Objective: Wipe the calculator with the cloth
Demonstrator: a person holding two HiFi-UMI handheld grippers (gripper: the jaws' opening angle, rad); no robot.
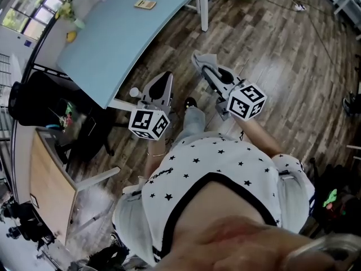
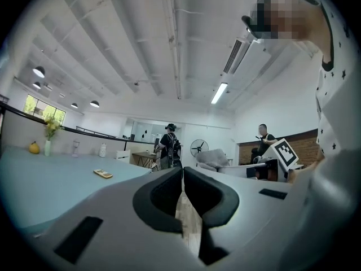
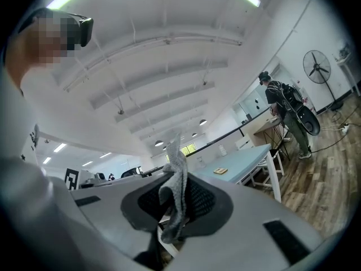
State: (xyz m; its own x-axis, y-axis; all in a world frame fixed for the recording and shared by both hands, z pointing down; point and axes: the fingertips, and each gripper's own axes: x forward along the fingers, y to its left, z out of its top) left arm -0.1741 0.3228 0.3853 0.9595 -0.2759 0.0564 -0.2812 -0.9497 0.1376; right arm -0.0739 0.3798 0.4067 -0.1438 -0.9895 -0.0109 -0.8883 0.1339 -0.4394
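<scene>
Standing back from the blue table (image 1: 130, 33), the person holds both grippers out front over the wood floor. My read is that this is the approach step and no wiping has begun.

The right gripper (image 1: 206, 66) is clamped on the grey cloth (image 3: 176, 176). One fold pokes up past the jaws and a tail hangs below. The left gripper (image 2: 182, 176) has its jaws pressed together with nothing between them.

The calculator (image 1: 145, 4) lies flat on the table top. In the head view it sits at about 11 o'clock from the grippers, well apart from both, and nothing touches it. In the right gripper view it shows at about 1 o'clock past the jaws.

The next move calls for closing in on the table. The cloth's loose tail then has to come down onto the calculator. The left gripper could likely pin the body so it doesn't slide under the strokes.

Hard to make out:
- The calculator is too small to read keys or display, so I can't tell whether it is face up.
- The jaw pads hide how much cloth is pinched.
- The frame edge cuts off the table's far end at 12 o'clock.
</scene>
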